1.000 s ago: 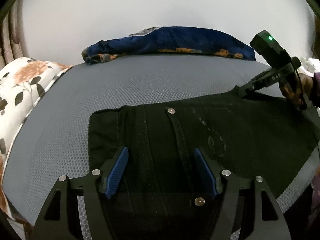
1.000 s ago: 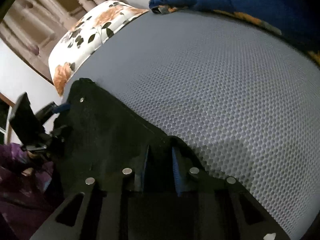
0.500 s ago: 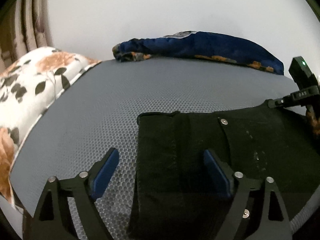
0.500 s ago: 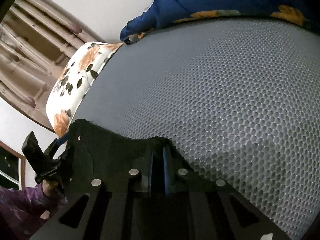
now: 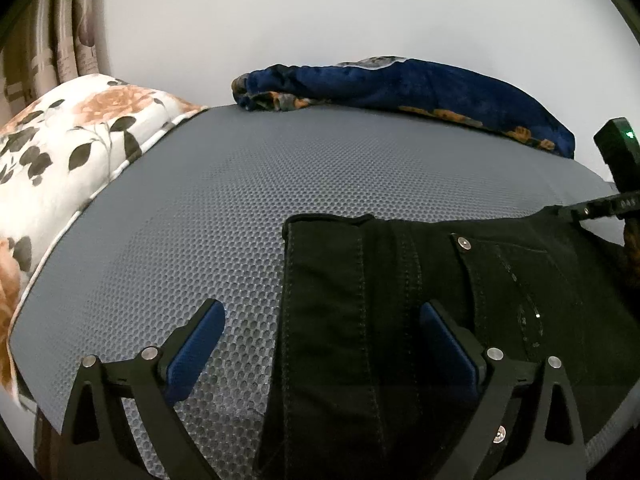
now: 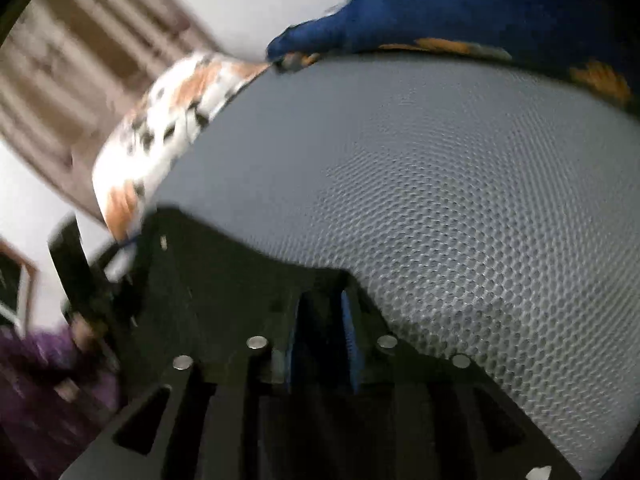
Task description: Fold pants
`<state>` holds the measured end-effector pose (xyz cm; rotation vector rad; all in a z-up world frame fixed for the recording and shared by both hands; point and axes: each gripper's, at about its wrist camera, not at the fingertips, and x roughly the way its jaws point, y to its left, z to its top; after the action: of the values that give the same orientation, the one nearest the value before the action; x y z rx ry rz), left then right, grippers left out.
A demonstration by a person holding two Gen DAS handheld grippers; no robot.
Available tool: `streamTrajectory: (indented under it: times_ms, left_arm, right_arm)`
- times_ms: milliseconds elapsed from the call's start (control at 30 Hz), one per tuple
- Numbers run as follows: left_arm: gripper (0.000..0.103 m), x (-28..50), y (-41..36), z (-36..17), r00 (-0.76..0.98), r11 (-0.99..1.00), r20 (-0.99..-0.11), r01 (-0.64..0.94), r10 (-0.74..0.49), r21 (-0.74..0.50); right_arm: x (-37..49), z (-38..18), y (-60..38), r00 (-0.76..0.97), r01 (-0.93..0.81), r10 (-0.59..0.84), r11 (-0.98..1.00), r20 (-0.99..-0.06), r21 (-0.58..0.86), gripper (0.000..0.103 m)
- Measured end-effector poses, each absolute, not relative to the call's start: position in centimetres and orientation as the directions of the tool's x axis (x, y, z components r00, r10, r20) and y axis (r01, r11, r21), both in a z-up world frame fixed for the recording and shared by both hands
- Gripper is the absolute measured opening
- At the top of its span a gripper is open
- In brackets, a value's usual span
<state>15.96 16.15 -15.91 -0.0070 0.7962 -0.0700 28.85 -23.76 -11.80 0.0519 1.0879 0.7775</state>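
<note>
Pants: black pants (image 5: 420, 320) lie flat on the gray mat, on the near right part. The left edge runs straight w/ stitch lines. A small metal button (image 5: 464, 243) shows near the top edge.
Pants in R view: same black pants (image 6: 224, 280) are at the lower left of the mat, blurry here.
Left tool: left gripper (image 5: 320, 344) is wide open, nothing in it. Its left blue pad (image 5: 192, 348) is over bare mat. Its right blue pad (image 5: 448, 344) is over the pants. The pants' left edge sits btwn the two pads. Can't tell if the pads touch the cloth.
Right tool: right gripper (image 6: 320, 320) has its two blue pads close together w/ only a thin gap. Black cloth fills that gap, so it has hold of the far edge of the pants. In the L view the right gripper (image 5: 576, 212) meets the pants at the top right corner.
Mat: gray mat (image 5: 248, 208) w/ small dot holes, covers the bed top.
Pillow: white pillow w/ orange flowers and dark leaves (image 5: 64, 148), touching the mat's left side.
Blanket: dark blue blanket w/ orange bits (image 5: 400, 84), bunched at the far end of the mat, well apart from the pants.
Wall: plain white wall (image 5: 300, 12) behind the blanket.
Curtain: tan curtain (image 5: 60, 48) in the far left corner.
</note>
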Motion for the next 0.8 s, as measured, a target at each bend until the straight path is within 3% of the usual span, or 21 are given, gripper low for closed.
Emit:
streamTrajectory:
  times_ms: [33,133,233,400,567,633,800]
  left_arm:
    - [0.098,15.9,16.1,-15.9,0.697,0.998,-0.714,0.060,-0.066,-0.033]
    - [0.098,16.0,16.2,-16.0,0.699,0.998,-0.712,0.061,-0.066,-0.032]
    - [0.098,15.9,16.1,-16.0,0.704,0.998,-0.708,0.058,-0.057,-0.022]
    - [0.101,16.0,16.0,-16.1,0.707,0.999,-0.707,0.046,-0.034,-0.002]
    - [0.103,16.2,16.2,-16.2,0.701,0.999,-0.712,0.036,-0.035,-0.014]
    - [0.103,16.3,16.4,-16.3,0.698,0.999,-0.714,0.034,-0.046,-0.031]
    - [0.103,16.4,16.4,-16.2,0.696,0.999,-0.716,0.032,-0.049,-0.037]
  right_arm:
    - [28.7,-11.8,-23.5,0.231,-0.556,0.574,0.740,-0.785,0.377,0.022]
    - [28.9,-11.6,-23.4,0.283,-0.553,0.544,0.765,-0.790,0.329,0.006]
    - [29.1,-11.7,-23.2,0.381,-0.517,0.494,0.815,-0.782,0.263,0.004]
    - [29.6,-12.6,-23.8,0.419,-0.471,0.506,0.831,-0.753,0.296,0.004]
    - [30.9,-13.2,-25.8,0.395,-0.398,0.553,0.823,-0.734,0.406,0.019]
    - [31.6,-13.5,-27.8,0.405,-0.318,0.578,0.815,-0.708,0.484,0.013]
    - [30.8,-11.4,-30.6,0.508,-0.180,0.535,0.832,-0.675,0.525,0.018]
